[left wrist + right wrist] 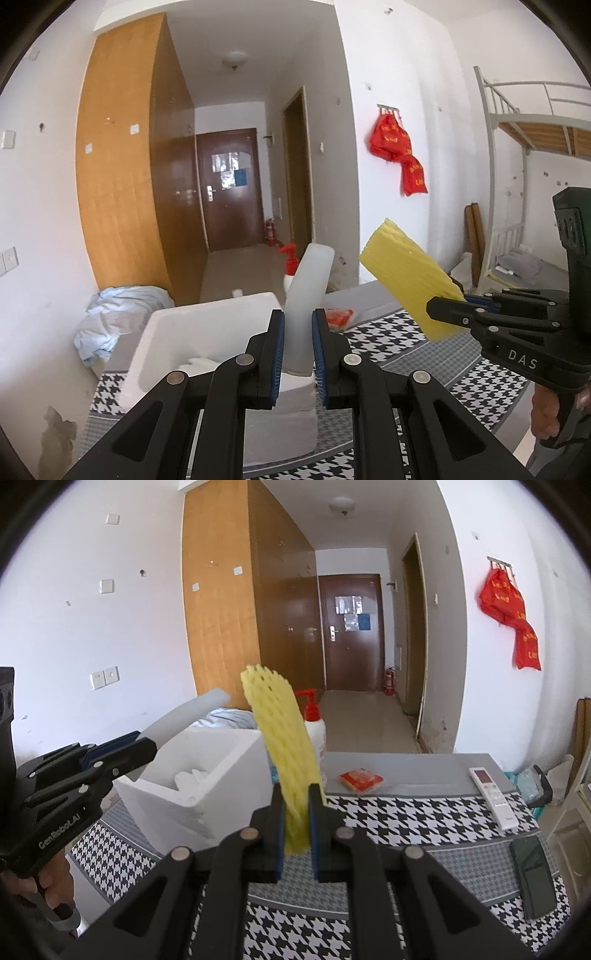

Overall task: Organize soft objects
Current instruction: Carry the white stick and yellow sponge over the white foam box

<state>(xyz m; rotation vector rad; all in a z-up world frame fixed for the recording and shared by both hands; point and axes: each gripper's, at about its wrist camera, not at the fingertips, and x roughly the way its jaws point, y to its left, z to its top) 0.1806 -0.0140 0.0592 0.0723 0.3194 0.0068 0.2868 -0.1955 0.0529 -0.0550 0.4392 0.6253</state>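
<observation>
The left tongs (298, 354) pinch a white foam strip (308, 291) whose long axis rises to frame centre, directly above the white foam box (207, 325). The right tongs (296, 834) clamp a yellow foam net (284, 746), just right of that box (192, 775) on the counter (424, 823). The box already holds white foam pieces (192, 777), and the left tongs look nearer.

bright daylight, sharp, fisheye-warped edges
</observation>
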